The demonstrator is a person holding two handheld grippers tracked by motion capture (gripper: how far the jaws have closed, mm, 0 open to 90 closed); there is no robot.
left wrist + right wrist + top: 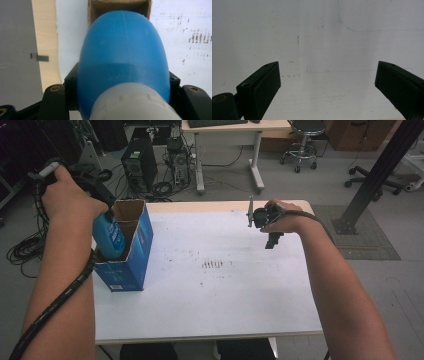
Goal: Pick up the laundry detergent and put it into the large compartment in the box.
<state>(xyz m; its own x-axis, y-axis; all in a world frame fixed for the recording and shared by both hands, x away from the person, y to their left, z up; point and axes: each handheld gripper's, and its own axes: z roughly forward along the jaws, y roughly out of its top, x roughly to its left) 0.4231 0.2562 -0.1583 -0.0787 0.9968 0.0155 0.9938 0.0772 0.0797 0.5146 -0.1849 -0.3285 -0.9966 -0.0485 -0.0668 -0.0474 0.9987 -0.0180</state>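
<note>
A blue bottle (109, 236) with a white neck hangs bottom-first in the open top of a blue cardboard box (135, 255), which stands at the left of the white table (225, 290). My left gripper (106, 215) is shut on the bottle near its neck. In the left gripper view the blue bottle (122, 57) sits between the black jaws, and the brown inside of the box (120, 5) shows beyond it. My right gripper (273, 240) hovers over the table's far right, pointing down. Its jaws stand open (327, 77) with nothing between them.
The tabletop carries faint dark scuff marks (214, 265) near its middle. Beyond the far edge on the floor are a computer tower (140, 167), loose cables (22, 250), a desk (230, 150) and a stool (302, 145). A black slanted post (380, 170) stands at the right.
</note>
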